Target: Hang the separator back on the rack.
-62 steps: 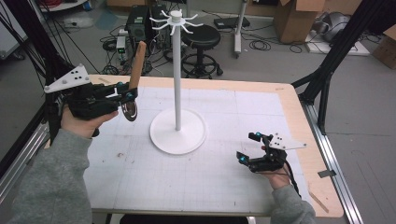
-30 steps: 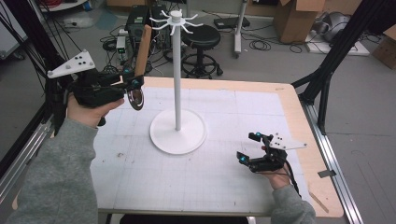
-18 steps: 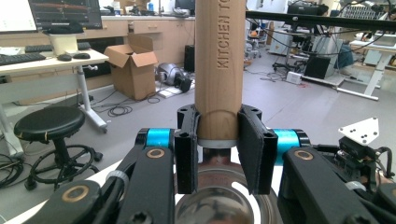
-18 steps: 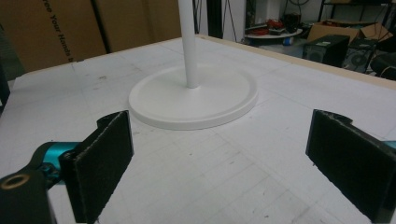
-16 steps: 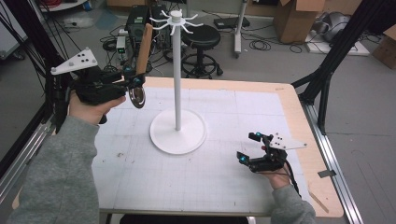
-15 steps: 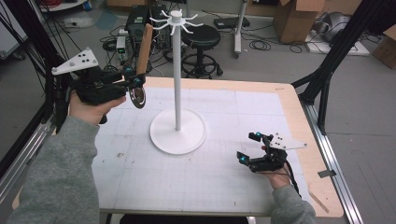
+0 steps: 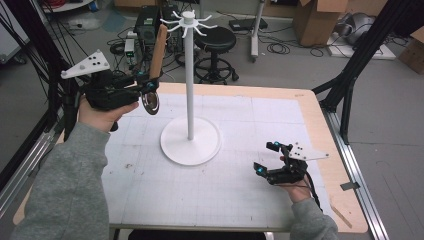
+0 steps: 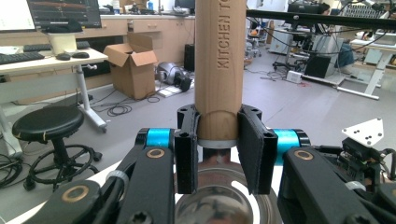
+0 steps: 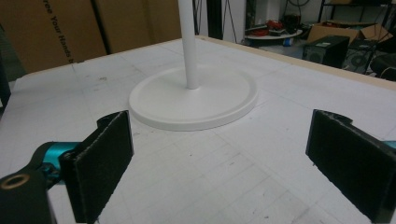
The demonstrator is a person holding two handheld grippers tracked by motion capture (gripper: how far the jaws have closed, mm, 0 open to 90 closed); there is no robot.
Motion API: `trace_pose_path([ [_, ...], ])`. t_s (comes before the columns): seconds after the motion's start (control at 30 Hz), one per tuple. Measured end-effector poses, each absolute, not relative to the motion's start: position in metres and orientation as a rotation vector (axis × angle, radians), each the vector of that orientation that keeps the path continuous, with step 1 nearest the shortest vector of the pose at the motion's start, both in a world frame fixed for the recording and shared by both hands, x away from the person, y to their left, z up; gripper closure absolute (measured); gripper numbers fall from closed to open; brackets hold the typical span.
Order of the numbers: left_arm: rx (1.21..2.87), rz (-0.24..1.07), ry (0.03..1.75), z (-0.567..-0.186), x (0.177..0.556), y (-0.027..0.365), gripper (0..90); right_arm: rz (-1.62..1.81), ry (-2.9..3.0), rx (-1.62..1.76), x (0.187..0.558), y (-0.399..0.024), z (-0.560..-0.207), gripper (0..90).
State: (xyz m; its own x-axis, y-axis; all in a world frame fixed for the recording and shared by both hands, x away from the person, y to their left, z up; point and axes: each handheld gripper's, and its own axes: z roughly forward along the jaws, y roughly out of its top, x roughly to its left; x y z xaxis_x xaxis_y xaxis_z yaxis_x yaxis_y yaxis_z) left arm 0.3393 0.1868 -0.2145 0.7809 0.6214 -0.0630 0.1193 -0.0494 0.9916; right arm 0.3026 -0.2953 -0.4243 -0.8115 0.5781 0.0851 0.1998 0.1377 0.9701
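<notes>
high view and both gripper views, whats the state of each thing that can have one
left gripper: shut on the utensil's wooden handle, held raised off the table
utensil: upright, wooden handle up, metal head down, not hung on the stand
stand: upright on the table, hooks bare
right gripper: jaws wide open, holding nothing, low over the table

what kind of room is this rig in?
Probably a robotics lab or workshop, not a kitchen. Behind the table there are open cardboard boxes and loose cables on the floor, and the left gripper view shows desks with a monitor and keyboard.
</notes>
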Motion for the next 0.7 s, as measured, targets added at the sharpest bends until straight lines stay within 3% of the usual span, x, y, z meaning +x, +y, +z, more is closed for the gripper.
trace_pose_path([
  [0.7, 1.595, 0.443, 0.619, -0.220, 0.349, 0.174, 69.1, 1.724, 2.116, 0.754, 0.303, -0.295, -0.425, 6.7],
])
